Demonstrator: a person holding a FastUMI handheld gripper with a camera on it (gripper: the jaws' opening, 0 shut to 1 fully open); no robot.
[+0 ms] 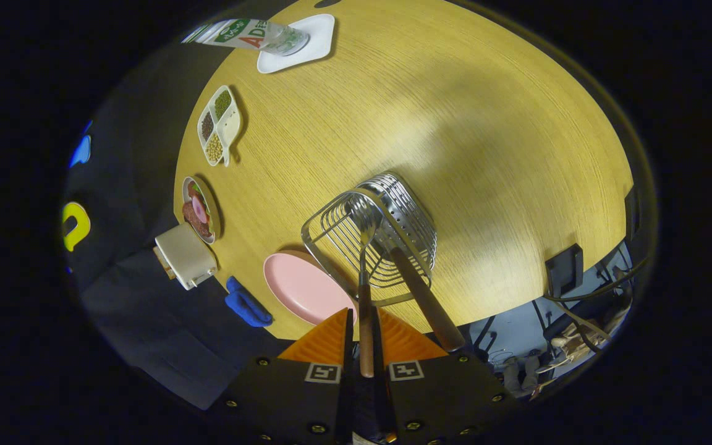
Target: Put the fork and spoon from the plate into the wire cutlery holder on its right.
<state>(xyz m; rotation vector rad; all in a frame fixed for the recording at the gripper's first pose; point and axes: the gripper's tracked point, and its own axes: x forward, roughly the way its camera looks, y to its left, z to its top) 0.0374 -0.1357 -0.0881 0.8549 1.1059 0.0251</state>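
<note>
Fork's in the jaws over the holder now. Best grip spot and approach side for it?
Grip the fork low on its wooden handle, from the handle end, as the gripper does now. The tines hang down into the wire holder, beside the utensil already leaning there.
</note>
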